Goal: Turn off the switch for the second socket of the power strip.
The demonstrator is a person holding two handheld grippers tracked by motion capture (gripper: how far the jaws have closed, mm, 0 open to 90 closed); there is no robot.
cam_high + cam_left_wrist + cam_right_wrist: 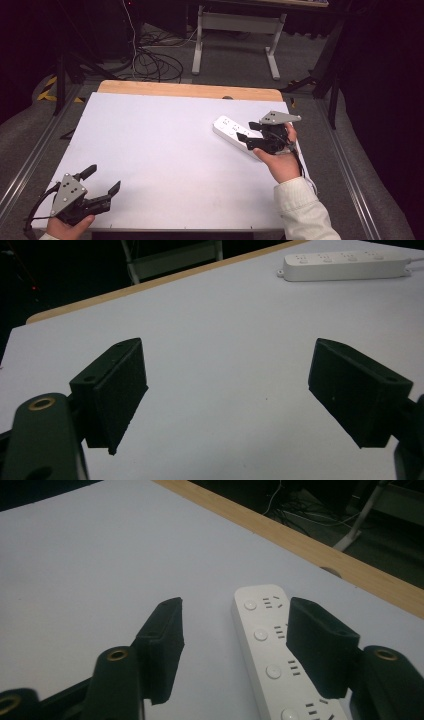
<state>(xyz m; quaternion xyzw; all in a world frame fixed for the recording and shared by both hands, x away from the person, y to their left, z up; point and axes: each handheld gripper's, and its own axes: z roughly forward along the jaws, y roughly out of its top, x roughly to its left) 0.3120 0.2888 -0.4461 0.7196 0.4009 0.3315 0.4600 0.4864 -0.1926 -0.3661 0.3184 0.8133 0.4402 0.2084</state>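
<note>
Strip-wise: white power strip [234, 132] lies flat at far right of table [150, 150], nothing plugged in as far as visible. Right gripper [248, 136] hovers just over it, jaws partly wide, empty, pads off the casing. Left gripper [102, 181] sits near-left, jaws wide, empty, well apart from strip. Judgement: placement looks done; any plug work or repositioning not started.

Both tools are matte black, the left tool [101, 181] and the right tool [249, 133] each topped by a grey three-cornered plate with small holes; brass-ringed screw holes, black trailing cables, a cream ribbed-cuff sleeve [303, 210]
</note>
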